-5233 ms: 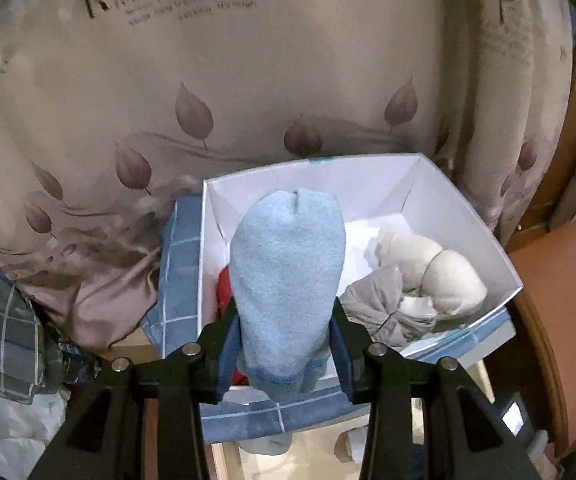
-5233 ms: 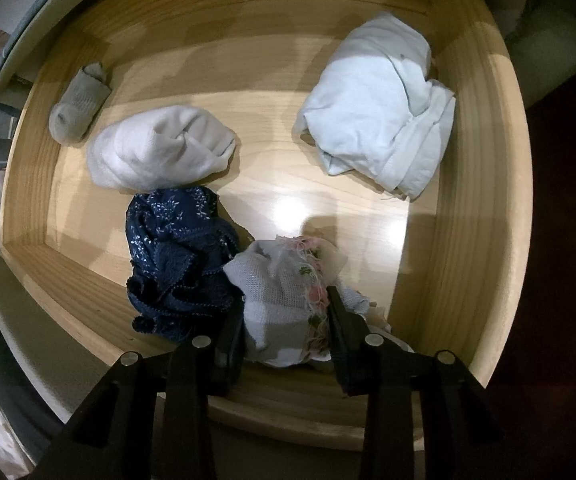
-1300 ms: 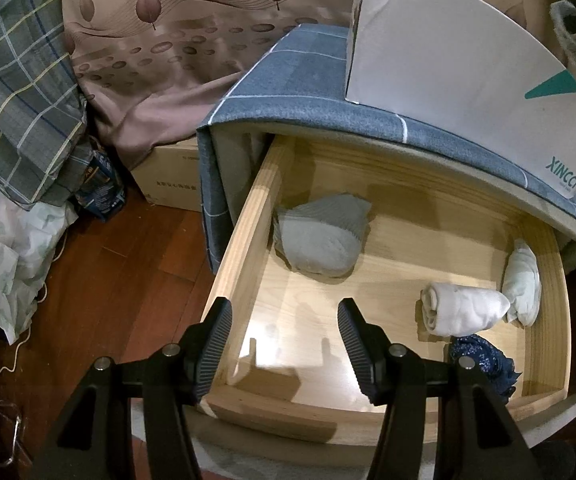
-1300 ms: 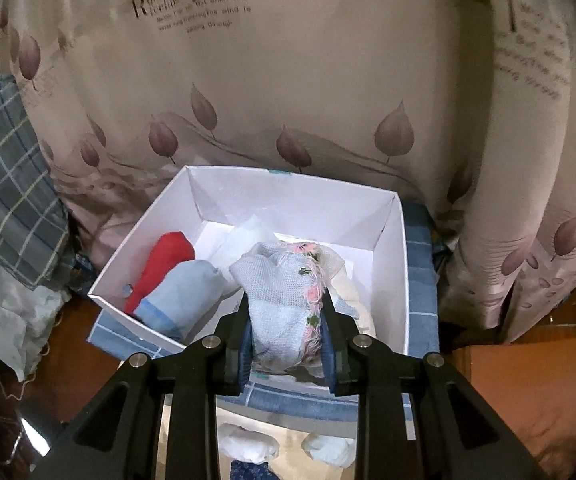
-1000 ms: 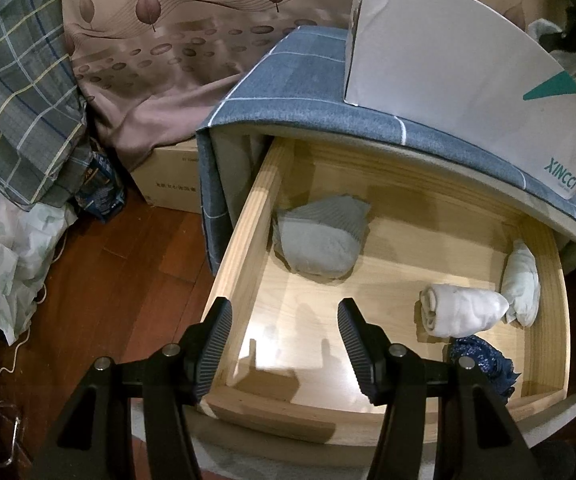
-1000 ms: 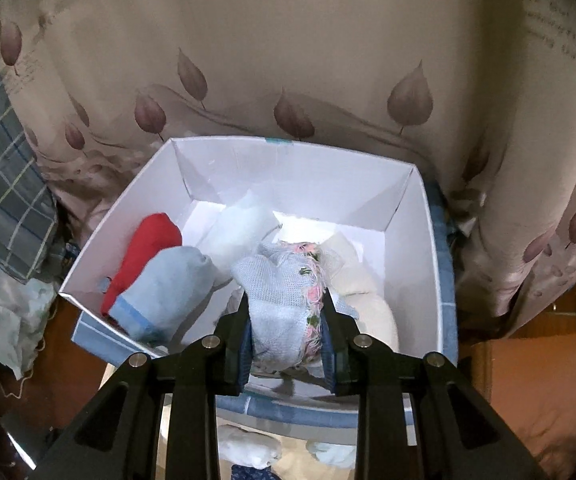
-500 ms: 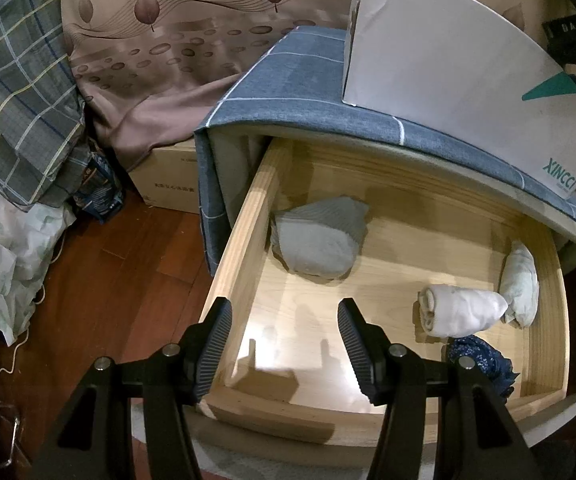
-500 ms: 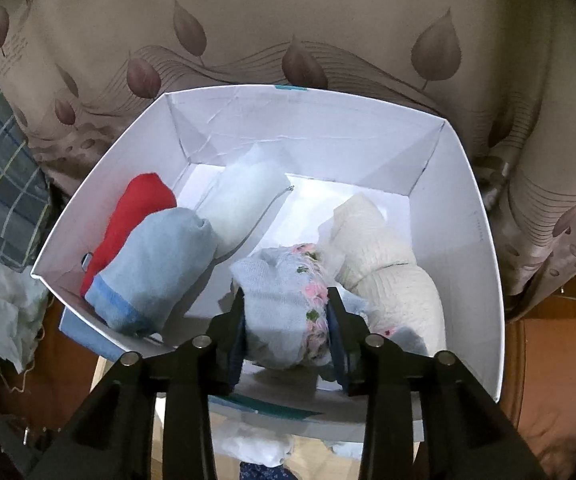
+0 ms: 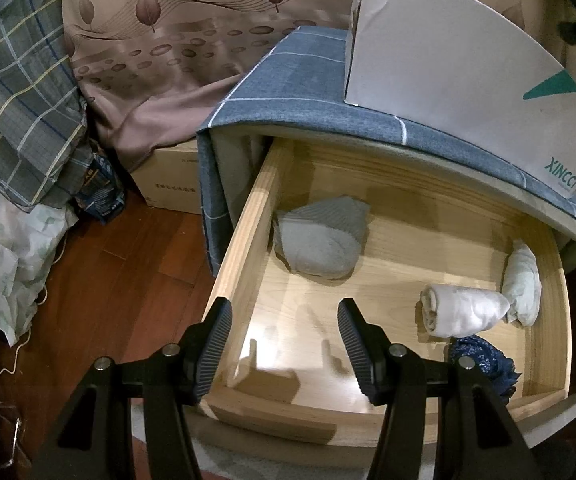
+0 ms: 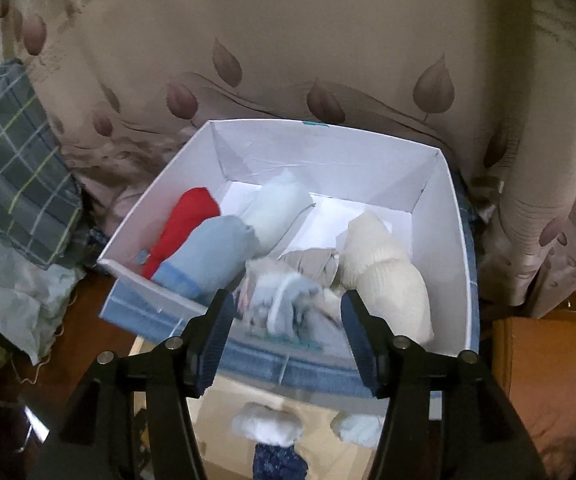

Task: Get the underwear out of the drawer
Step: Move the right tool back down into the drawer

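In the left wrist view the wooden drawer [image 9: 244,240] stands open. In it lie a grey folded piece [image 9: 319,240], a white roll [image 9: 463,310], a pale bundle [image 9: 521,284] and a dark blue lace piece [image 9: 483,364]. My left gripper [image 9: 284,344] is open and empty above the drawer's front left part. In the right wrist view my right gripper [image 10: 286,330] is open above the white box [image 10: 327,152]. The pale floral underwear [image 10: 284,300] lies blurred in the box, free of the jaws, beside red [image 10: 186,220], light blue [image 10: 212,256], white [image 10: 276,212] and cream [image 10: 383,264] rolls.
The white box [image 9: 447,64] stands on the blue checked cabinet top [image 9: 288,80]. A leaf-print curtain [image 10: 288,40] hangs behind. Plaid cloth [image 9: 16,100], a cardboard carton [image 9: 168,176] and bags lie on the wood floor to the left. An orange-brown surface [image 10: 547,392] is at the right.
My right gripper has opened and let go of the floral underwear, which dropped into the white box; the gripper has drawn back. The left gripper has stayed open over the drawer.
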Demonstrator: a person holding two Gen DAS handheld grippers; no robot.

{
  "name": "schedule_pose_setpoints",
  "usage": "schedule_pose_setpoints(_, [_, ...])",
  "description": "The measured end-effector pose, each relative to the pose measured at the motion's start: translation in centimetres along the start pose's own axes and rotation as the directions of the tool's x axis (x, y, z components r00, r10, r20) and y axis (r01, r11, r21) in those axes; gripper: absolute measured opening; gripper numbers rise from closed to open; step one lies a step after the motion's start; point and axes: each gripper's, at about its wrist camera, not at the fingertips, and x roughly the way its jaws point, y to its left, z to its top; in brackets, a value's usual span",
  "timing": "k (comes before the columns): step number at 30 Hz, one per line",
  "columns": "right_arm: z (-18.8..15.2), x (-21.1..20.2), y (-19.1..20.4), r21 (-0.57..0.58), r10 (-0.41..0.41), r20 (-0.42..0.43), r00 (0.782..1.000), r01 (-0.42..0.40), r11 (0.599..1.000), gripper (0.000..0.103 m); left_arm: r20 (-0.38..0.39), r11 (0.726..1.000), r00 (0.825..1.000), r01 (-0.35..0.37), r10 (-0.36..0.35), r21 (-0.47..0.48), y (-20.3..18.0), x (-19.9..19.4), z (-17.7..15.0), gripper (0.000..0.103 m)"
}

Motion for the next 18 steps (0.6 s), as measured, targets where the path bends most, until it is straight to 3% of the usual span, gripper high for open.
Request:
schedule_pose_setpoints(5, [-3.0,-2.7,-0.5,-0.01,0.031,-0.002,1.0,-0.031,0.999,0.053,0.003,1.0,1.0,-0.005,0.005,0.003,-0.1,0.0,0.0,0.056])
schedule_pose_setpoints(9, [-6.8,-3.3,-1.5,-0.014,0.031,-0.05,0.998,-0.031,0.999,0.053,0.008,1.0,1.0,-0.005,0.005,0.001,0.1,-0.2,-0.1,0.056])
schedule_pose_setpoints(18, [-14.2,3.0,-5.2,-0.002,-0.05,-0.235,0.971,0.051,0.999,0.052,0.007,1.0,1.0,-0.007,0.007,0.002,0.2,-0.1,-0.2,0.056])
